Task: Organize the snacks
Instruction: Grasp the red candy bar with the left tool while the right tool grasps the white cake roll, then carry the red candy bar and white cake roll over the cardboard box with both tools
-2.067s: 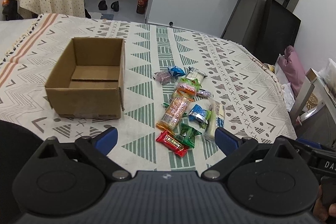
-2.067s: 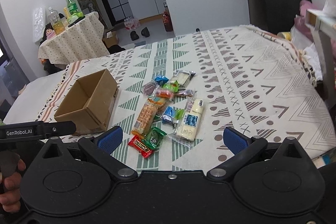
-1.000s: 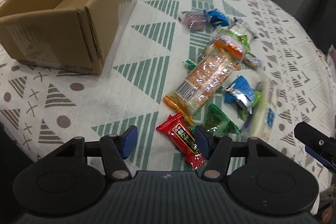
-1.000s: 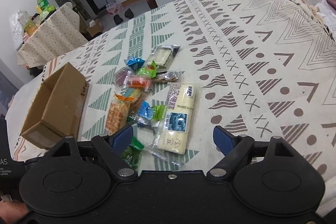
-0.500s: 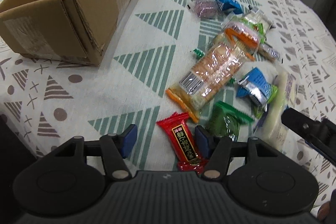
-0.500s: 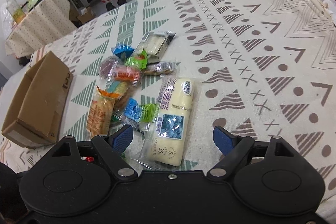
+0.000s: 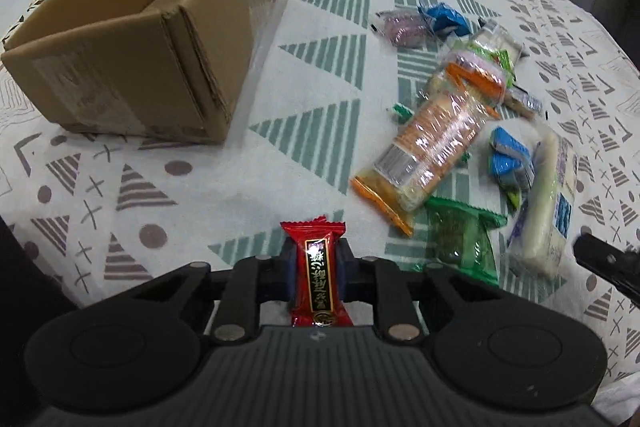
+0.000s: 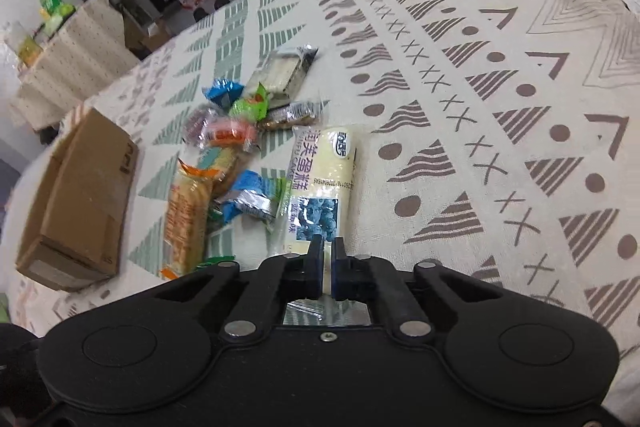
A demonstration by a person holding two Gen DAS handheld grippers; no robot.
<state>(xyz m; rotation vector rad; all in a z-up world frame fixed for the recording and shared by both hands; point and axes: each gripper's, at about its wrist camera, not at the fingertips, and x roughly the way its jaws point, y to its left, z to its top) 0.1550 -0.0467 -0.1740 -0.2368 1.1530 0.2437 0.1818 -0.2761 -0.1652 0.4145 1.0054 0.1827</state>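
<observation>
a table (image 7: 224,195) w/ a cream cloth printed in green and brown triangles fills both views. on its left side sits an open cardboard box (image 7: 132,39); the part of the inside that shows looks empty, so nothing seems sorted yet.

right of the box lies a loose pile of snacks, well apart from it. biggest is a long pale cake pack (image 8: 320,183) w/ a blue picture on the label. beside it is an orange cracker pack (image 7: 432,151), then a green sachet (image 7: 460,243), blue foil packets (image 7: 510,157), a purple sweet (image 7: 402,25) and other small wrappers at the far end.

the left gripper (image 7: 314,267) has its fingers closed tight on a small red candy bar (image 7: 318,275), which stands upright between them; whether it's off the cloth yet isn't clear. the right gripper (image 8: 327,269) has its fingers nearly together, pinching the clear near-end seal of the cake pack, which appears to lie on the cloth.

progress, as a judgement: very early. two items are gripped, none are in the box, and approx ten more wait in the pile. next step is likely carrying the candy bar left, over the box rim, and letting go.
</observation>
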